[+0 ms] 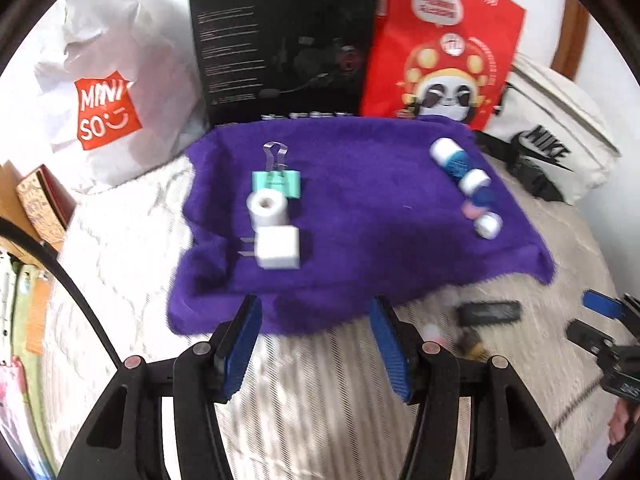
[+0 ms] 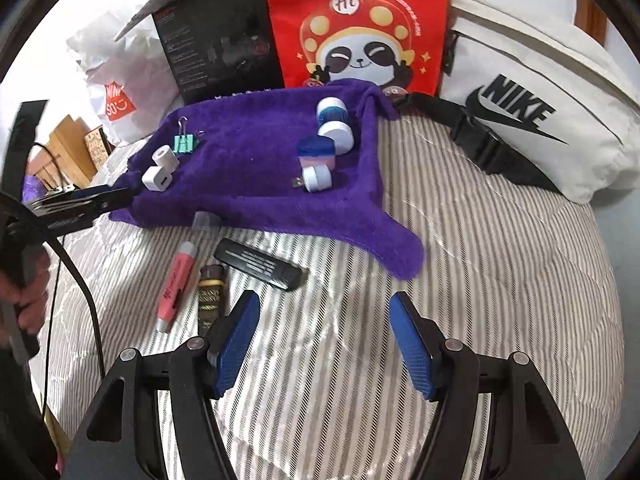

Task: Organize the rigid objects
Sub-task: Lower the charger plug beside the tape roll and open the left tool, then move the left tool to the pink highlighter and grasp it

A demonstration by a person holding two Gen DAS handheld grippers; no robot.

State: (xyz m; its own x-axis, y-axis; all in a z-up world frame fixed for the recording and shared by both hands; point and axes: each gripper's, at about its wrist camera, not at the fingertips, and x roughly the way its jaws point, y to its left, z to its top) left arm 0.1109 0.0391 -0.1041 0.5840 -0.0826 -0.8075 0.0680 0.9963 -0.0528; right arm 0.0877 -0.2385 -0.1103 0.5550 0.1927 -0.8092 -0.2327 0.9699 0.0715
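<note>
I see bright, even daylight in both views. The white bag [image 1: 120, 80] at ten o'clock is blown out, losing detail. My left wrist view is smeared by motion blur, worst toward six o'clock; the right is sharper. Fisheye bending and a dark rim ring both. Shadows on the purple cloth [image 2: 256, 160] are soft.

A bed with a striped quilt [image 2: 460, 280] carries a purple towel [image 2: 256, 184] spread toward its head. On the bare quilt just beside the towel's near edge lie a pink pen-shaped stick [image 2: 175, 286], a small dark bottle [image 2: 211, 296], a black rectangular device [image 2: 262, 265] and a clear cap [image 2: 206, 221]. A white Nike bag [image 2: 532, 108], a red panda bag [image 2: 354, 24], a black box [image 2: 218, 36] and a white Miniso bag [image 2: 120, 80] stand along the far edge.
</note>
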